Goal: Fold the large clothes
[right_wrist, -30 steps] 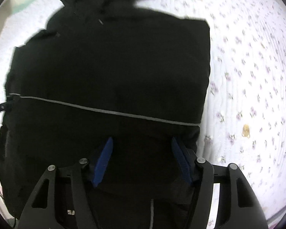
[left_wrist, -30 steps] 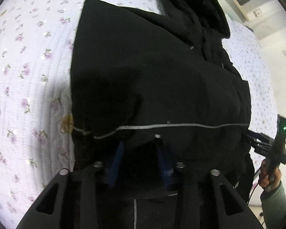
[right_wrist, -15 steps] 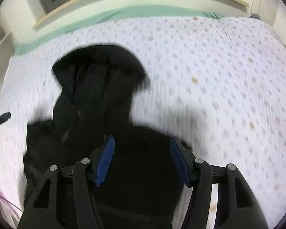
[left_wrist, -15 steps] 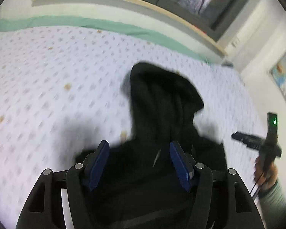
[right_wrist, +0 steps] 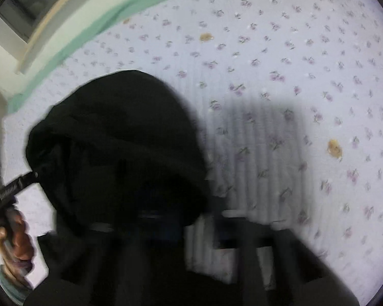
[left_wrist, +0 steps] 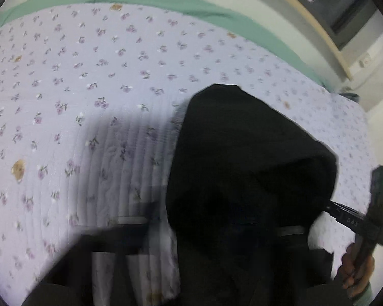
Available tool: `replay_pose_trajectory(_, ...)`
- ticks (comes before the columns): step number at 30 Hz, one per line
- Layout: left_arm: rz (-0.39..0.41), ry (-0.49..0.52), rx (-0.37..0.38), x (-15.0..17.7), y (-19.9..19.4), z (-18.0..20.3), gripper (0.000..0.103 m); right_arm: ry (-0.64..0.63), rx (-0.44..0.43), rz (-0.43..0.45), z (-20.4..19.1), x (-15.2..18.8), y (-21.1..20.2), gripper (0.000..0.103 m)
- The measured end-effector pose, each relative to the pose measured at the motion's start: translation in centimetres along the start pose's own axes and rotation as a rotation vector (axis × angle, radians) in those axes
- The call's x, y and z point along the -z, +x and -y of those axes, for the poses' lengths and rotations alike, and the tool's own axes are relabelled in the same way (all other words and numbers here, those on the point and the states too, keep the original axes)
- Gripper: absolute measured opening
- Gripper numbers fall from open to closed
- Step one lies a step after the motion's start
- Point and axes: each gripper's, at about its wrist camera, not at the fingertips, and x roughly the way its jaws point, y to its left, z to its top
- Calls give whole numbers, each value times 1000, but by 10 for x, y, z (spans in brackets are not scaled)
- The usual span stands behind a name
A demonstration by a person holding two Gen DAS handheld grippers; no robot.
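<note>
Jacket: a big black hooded jacket [left_wrist: 250, 168] lies on the bed. Its round hood points to the far end of the bed.
Jacket in the other view: the same black jacket [right_wrist: 120, 148] fills the lower left of the right wrist view.
Bed: a white quilt with small purple flowers [left_wrist: 89, 81] covers it. A green sheet edge [left_wrist: 166, 0] shows at the far side.
Left tool: in the left wrist view the left tool [left_wrist: 191, 232] is a dark blur at the bottom. You cannot tell if its fingers are spread or pressed together.
Right tool: the right tool [right_wrist: 191, 224] is blurry too, and its left side is lost in the black cloth. You cannot tell how its fingers stand.
Right hand: the person's right hand [left_wrist: 357, 267] holds a black handle, just beside the jacket.
Left hand: the left hand [right_wrist: 15, 239] holds its handle next to the jacket's edge.
</note>
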Motion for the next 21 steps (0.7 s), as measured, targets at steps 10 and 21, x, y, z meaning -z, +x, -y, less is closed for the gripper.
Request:
replay_pose_trajectory(10, -89, -134, 94, 42, 28, -69, 13, -30, 11, -28, 24, 36, 27, 7)
replay_pose_trajectory(21, 39, 76, 59, 63, -53, -57, 42, -112, -74, -18, 36, 57, -33, 47)
